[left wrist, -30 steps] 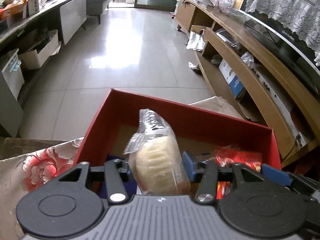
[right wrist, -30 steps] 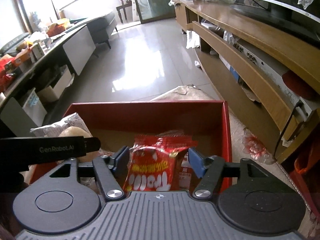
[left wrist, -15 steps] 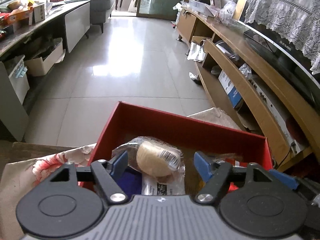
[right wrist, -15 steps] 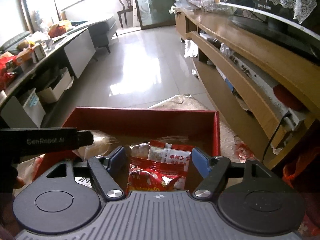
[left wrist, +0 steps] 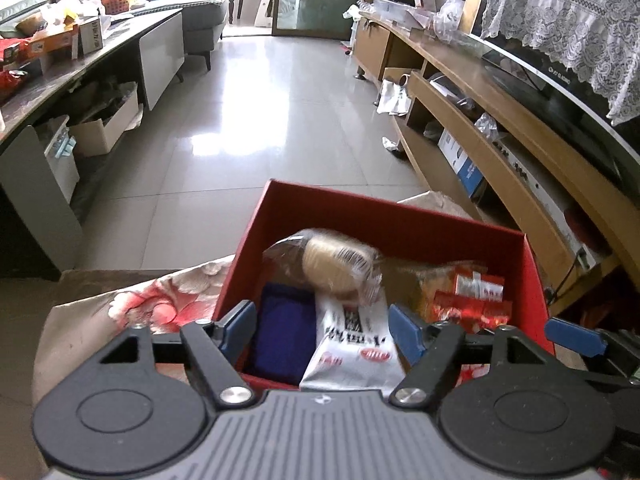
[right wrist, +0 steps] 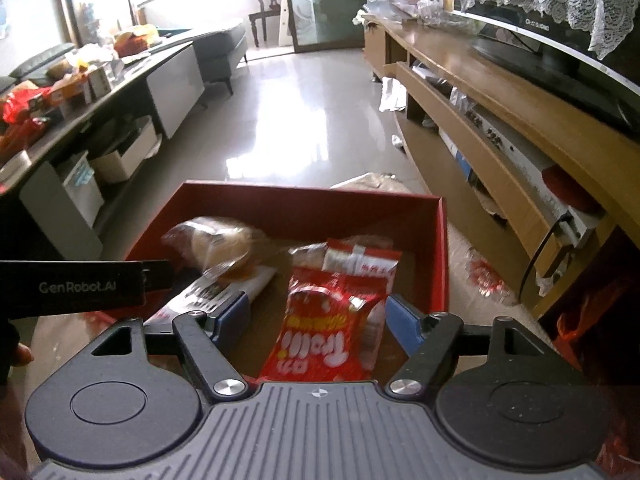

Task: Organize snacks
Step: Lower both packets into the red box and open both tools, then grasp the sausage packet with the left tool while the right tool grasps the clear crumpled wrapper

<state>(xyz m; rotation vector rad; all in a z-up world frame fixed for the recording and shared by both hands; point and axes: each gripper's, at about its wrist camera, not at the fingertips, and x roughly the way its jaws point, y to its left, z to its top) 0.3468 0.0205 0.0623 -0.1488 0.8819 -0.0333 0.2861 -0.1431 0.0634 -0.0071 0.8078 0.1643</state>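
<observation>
A red box (left wrist: 384, 212) (right wrist: 304, 204) stands on the floral cloth and holds several snacks. A clear-wrapped pale cake (left wrist: 332, 268) (right wrist: 224, 244) lies in it, on top of a white packet (left wrist: 354, 340) (right wrist: 212, 296) and beside a dark blue pack (left wrist: 280, 332). The red candy bag (right wrist: 328, 332) (left wrist: 468, 296) lies on the box's right side. My left gripper (left wrist: 322, 328) hangs open over the box's near left part with nothing between its fingers. My right gripper (right wrist: 318, 320) is open too, just above the red bag without gripping it.
The box sits near the edge of a table covered by a floral cloth (left wrist: 132, 312). Beyond is a tiled floor (left wrist: 256, 112). A long wooden TV cabinet (left wrist: 500, 132) runs along the right, a dark counter (left wrist: 80, 64) with clutter along the left.
Both grippers went from shut to open. The wrapped cake dropped from the left gripper into the box; the red candy bag fell from the right one. Both grippers have pulled back and up.
</observation>
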